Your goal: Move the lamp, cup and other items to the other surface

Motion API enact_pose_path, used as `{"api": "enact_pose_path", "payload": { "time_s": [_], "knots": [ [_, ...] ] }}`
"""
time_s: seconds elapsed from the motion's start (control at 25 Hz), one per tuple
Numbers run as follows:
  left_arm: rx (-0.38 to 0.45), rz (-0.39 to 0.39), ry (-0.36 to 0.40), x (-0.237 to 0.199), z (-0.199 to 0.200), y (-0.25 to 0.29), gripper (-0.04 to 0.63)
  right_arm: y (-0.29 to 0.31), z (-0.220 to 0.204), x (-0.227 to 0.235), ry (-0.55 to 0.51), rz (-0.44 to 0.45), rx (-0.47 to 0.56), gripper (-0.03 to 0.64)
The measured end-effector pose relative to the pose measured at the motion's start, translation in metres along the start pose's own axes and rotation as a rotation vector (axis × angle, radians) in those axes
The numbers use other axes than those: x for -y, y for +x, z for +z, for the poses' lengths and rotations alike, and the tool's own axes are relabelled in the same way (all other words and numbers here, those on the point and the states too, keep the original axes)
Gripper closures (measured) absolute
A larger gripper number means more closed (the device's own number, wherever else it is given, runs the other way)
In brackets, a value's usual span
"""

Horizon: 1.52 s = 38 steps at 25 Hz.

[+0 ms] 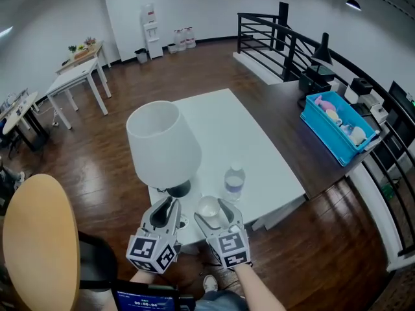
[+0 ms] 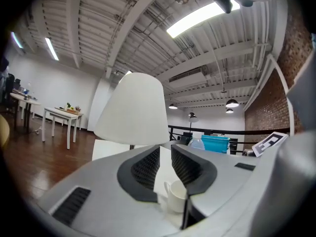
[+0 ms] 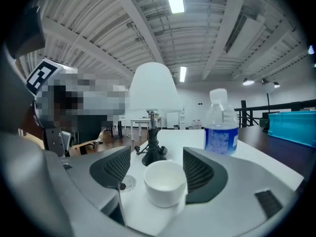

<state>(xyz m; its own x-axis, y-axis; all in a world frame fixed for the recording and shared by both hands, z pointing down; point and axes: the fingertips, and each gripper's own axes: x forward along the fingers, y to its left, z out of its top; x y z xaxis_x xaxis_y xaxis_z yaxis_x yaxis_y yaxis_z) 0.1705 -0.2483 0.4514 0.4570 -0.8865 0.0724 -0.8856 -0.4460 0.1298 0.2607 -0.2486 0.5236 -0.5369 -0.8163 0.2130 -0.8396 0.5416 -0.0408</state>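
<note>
Here, glossy round white cup (image 3: pixel 165 181).

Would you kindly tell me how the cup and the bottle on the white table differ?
The cup is short, white and open-topped; the bottle is taller, clear and capped, with a blue label. The cup has a handle; the bottle has none. The cup stands between the right gripper's open jaws; the bottle stands free, farther in. Both are upright on the table.
</note>
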Motion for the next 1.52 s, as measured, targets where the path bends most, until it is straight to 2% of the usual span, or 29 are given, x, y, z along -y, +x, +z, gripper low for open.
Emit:
{"api": "enact_pose_path", "payload": {
  "time_s": [0.08, 0.32, 0.68, 0.84, 1.08, 1.16, 1.36, 1.52],
  "knots": [
    [-0.022, 0.019, -0.005, -0.002, -0.011, 0.000, 0.509, 0.006, -0.019, 0.008, 0.007, -0.008, -0.038, 0.247],
    [-0.058, 0.067, -0.004, -0.013, -0.024, -0.010, 0.511, 0.030, -0.048, 0.016, 0.015, -0.010, -0.109, 0.222],
    [-0.079, 0.100, -0.005, -0.022, -0.034, -0.012, 0.509, 0.046, -0.052, 0.017, 0.017, 0.019, -0.104, 0.219],
    [-0.087, 0.115, -0.013, -0.026, -0.036, -0.012, 0.511, 0.047, -0.057, 0.013, 0.037, 0.035, -0.120, 0.169],
    [-0.094, 0.125, -0.024, -0.030, -0.037, -0.011, 0.509, 0.058, -0.076, 0.017, 0.002, 0.024, -0.197, 0.173],
    [-0.094, 0.129, -0.023, -0.033, -0.037, -0.012, 0.509, 0.057, -0.075, 0.015, -0.013, 0.031, -0.184, 0.230],
    [-0.100, 0.142, -0.027, -0.037, -0.038, -0.015, 0.511, 0.052, -0.068, 0.015, -0.018, 0.030, -0.140, 0.235],
    [-0.093, 0.152, -0.030, -0.039, -0.035, -0.019, 0.511, 0.048, -0.048, 0.001, -0.024, 0.066, -0.094, 0.235]
  ]
}}
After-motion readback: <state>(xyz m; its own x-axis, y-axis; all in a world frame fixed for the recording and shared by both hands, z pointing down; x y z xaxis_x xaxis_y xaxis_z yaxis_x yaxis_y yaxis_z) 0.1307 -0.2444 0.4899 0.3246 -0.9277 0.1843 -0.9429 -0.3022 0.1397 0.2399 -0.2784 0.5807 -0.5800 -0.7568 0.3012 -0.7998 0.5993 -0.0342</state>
